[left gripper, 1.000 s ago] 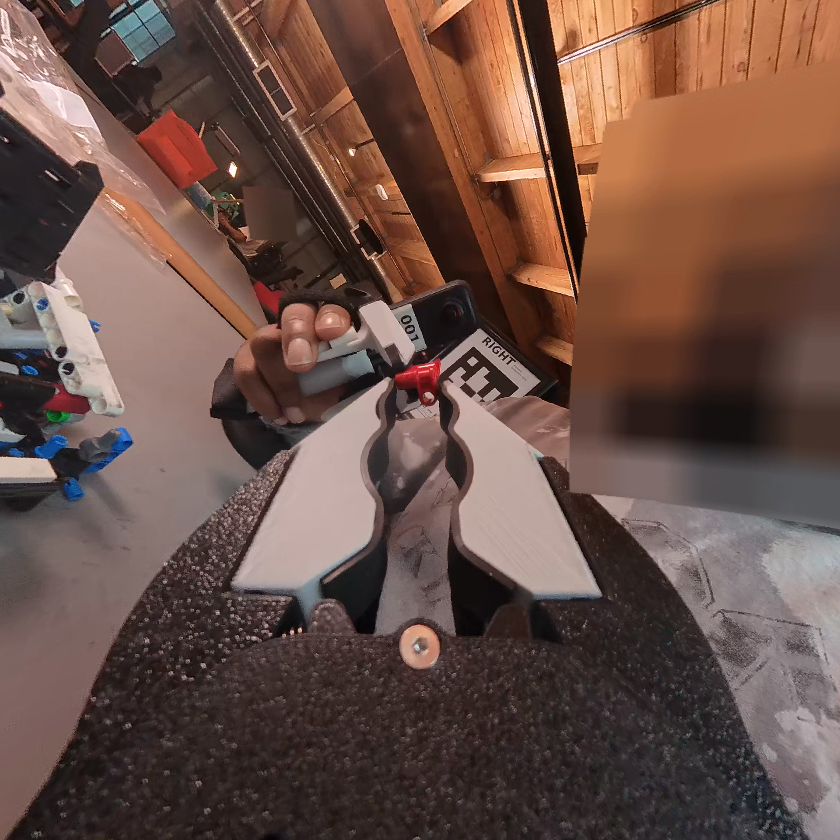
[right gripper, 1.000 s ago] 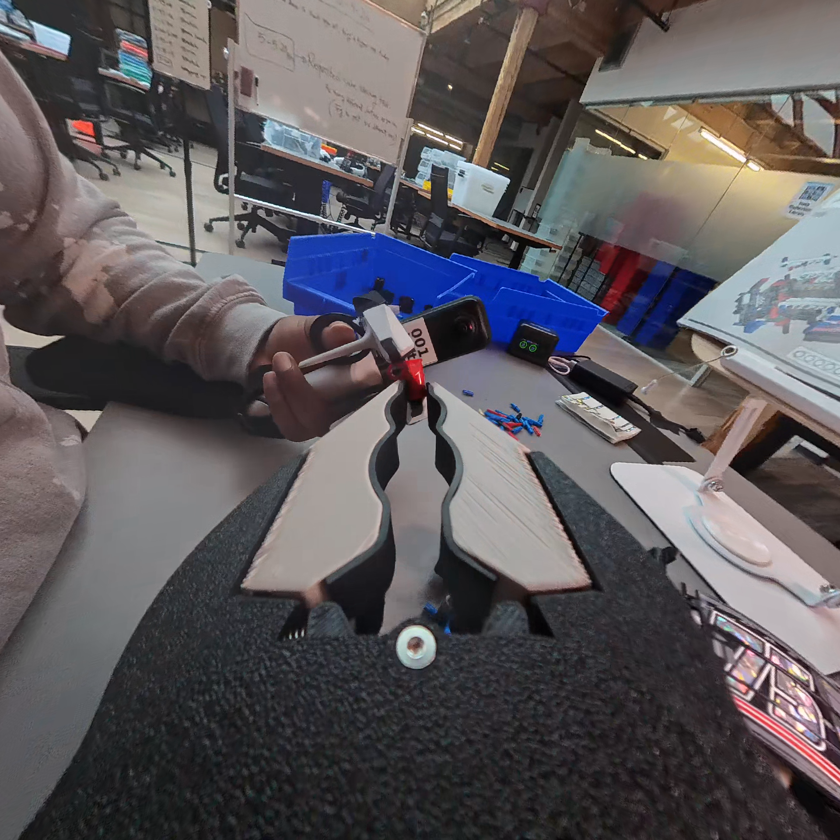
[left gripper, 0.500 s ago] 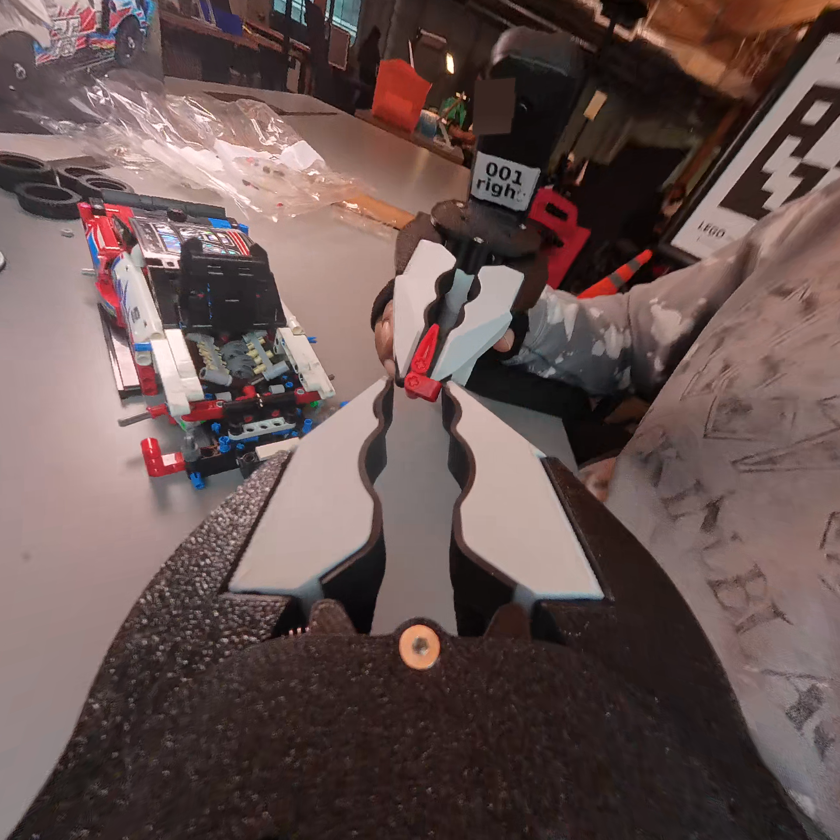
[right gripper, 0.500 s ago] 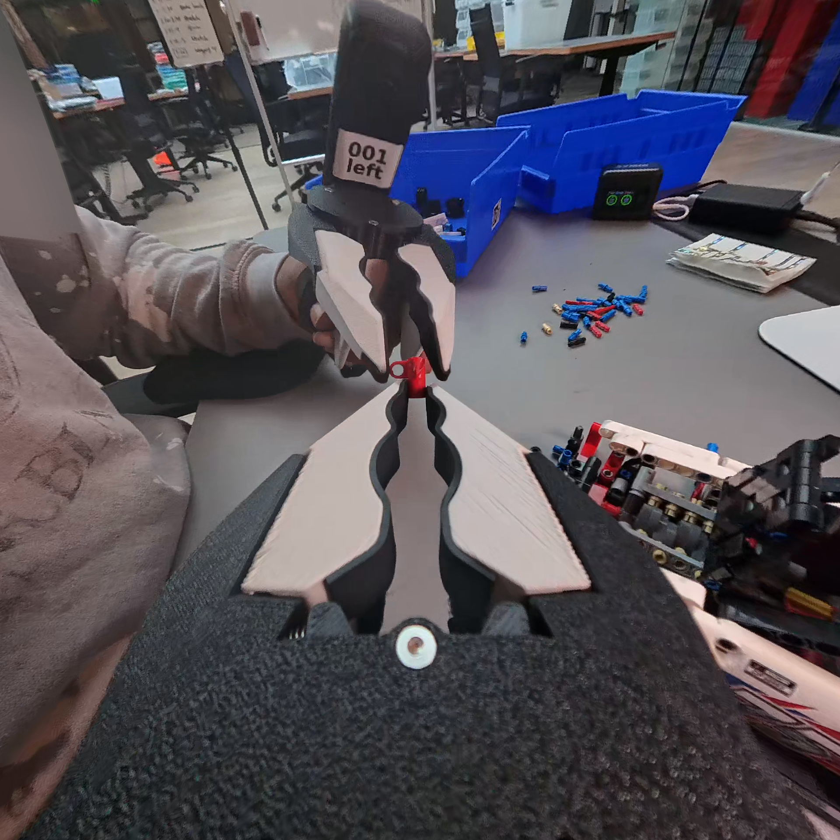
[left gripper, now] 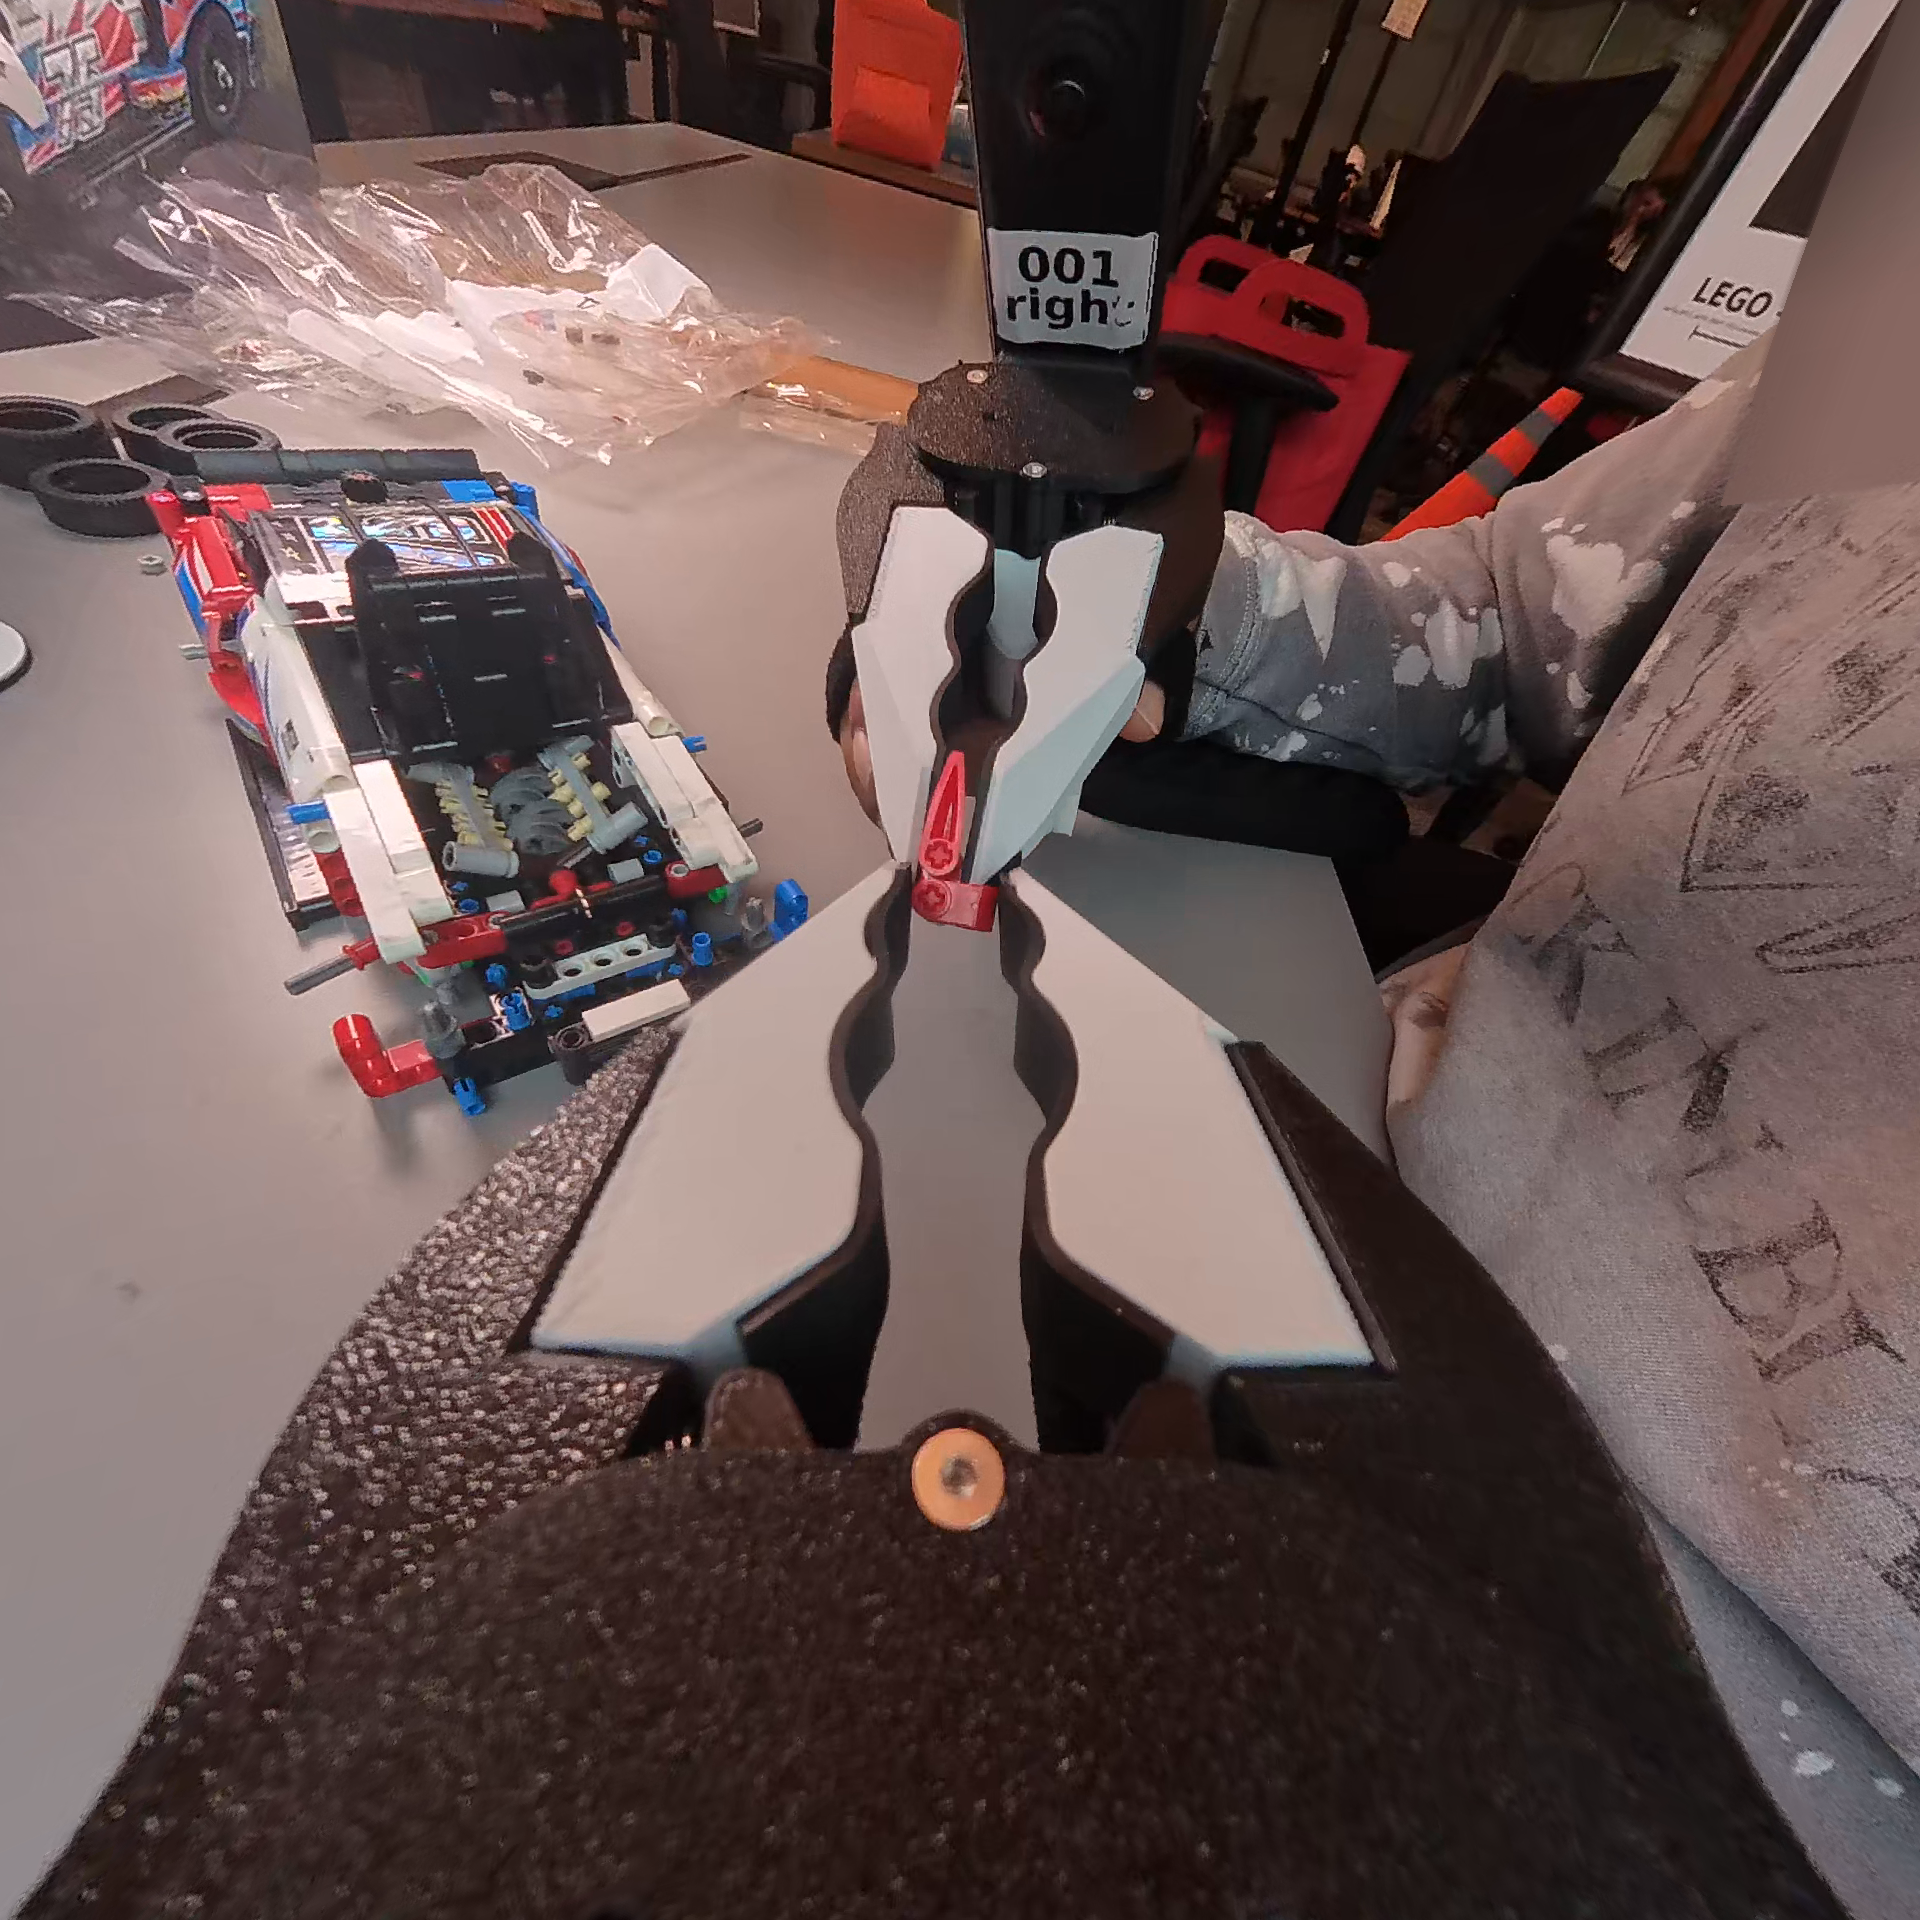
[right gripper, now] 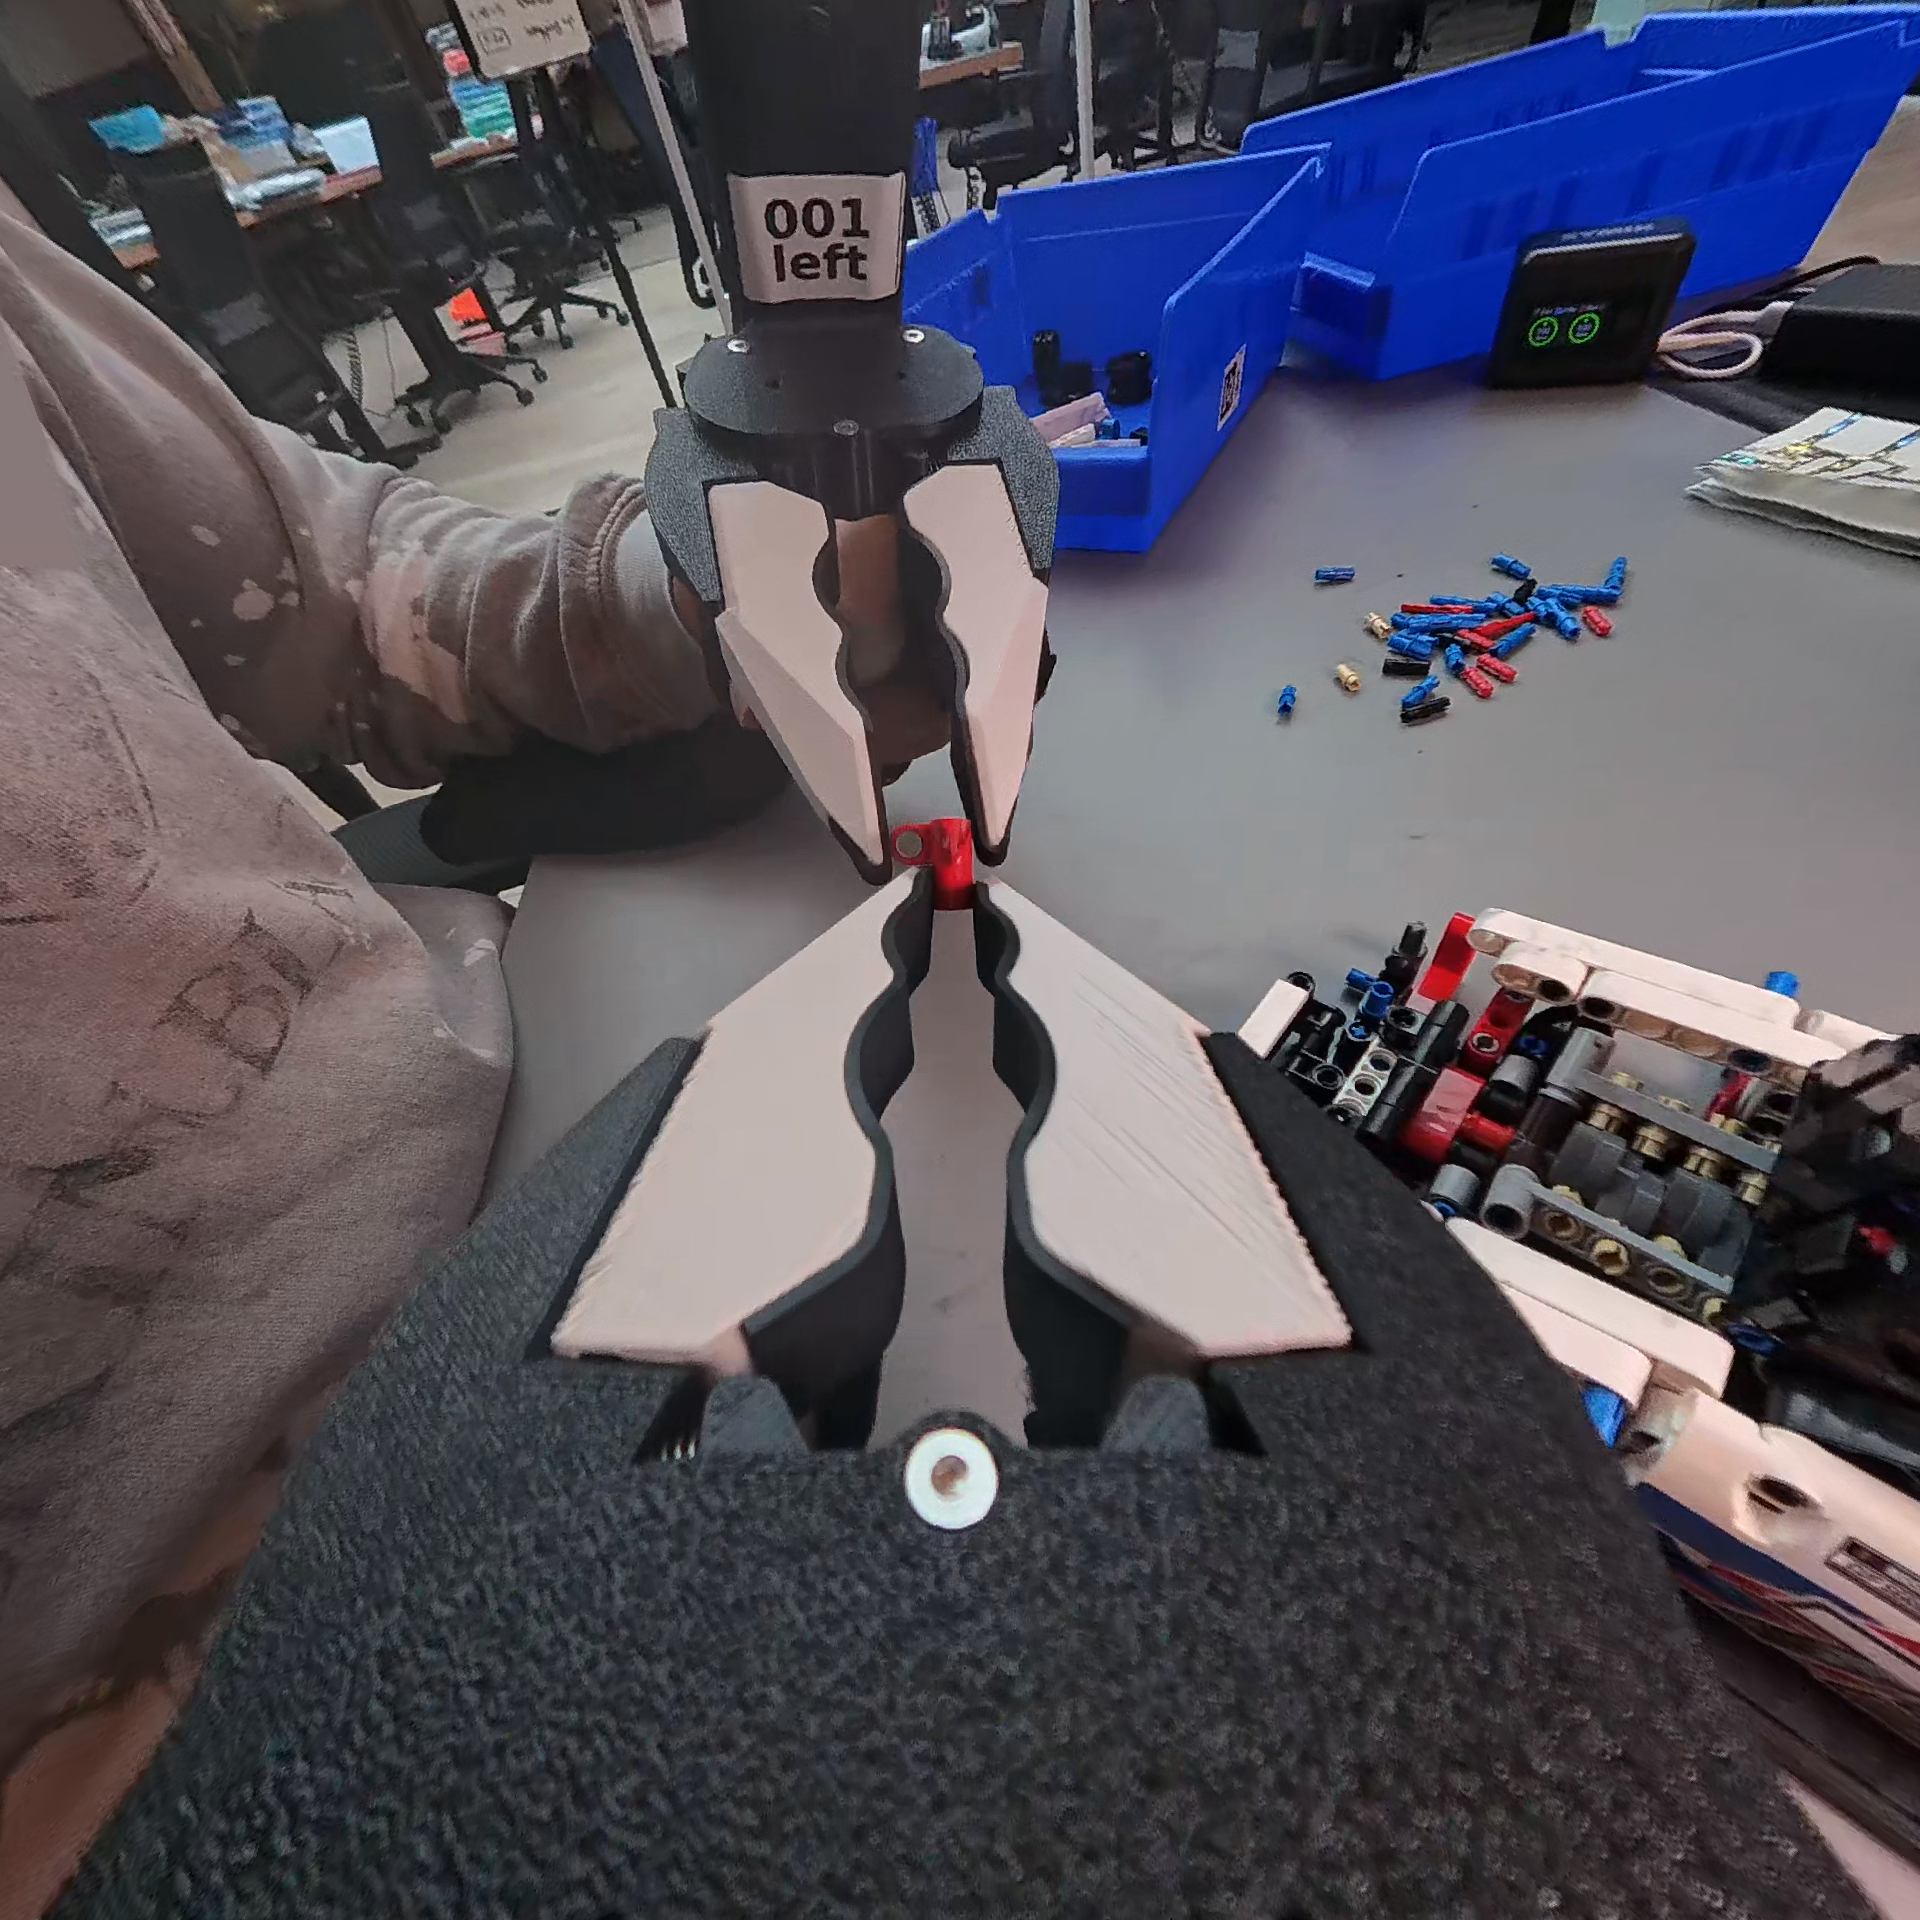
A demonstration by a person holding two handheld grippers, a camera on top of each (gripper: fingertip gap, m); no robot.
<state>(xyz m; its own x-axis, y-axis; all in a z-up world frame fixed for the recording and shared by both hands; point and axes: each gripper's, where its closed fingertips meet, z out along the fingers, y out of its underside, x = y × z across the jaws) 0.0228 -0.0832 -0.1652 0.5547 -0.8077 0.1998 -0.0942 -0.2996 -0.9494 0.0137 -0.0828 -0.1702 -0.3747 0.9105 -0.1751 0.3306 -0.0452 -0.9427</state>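
My left gripper [left gripper: 951, 888] and right gripper [right gripper: 948, 888] face each other tip to tip above the grey table [left gripper: 156, 1143]. The left is shut on a small red connector [left gripper: 958, 904] with a round hole. The right is shut on a narrow red piece [left gripper: 940, 821] with a cross hole. The two red parts touch end to end; whether they are joined I cannot tell. In the right wrist view the red part [right gripper: 940, 854] sits between the left gripper [right gripper: 933, 854] and my own tips. The right gripper [left gripper: 948, 862] shows opposite in the left wrist view.
A brick-built car model [left gripper: 436, 727] lies on the table beside the grippers, also in the right wrist view [right gripper: 1610, 1143]. Black tyres [left gripper: 94, 488] and clear plastic bags [left gripper: 416, 281] lie behind it. Blue bins [right gripper: 1351, 260], loose pins [right gripper: 1486, 634], a small black device [right gripper: 1579, 301] and a booklet [right gripper: 1818, 478] lie farther off. Less than 4 cm separates the two grippers' tips.
Both grippers have swung from pointing up into the room to facing each other over the table and have closed in. The red parts stay gripped.
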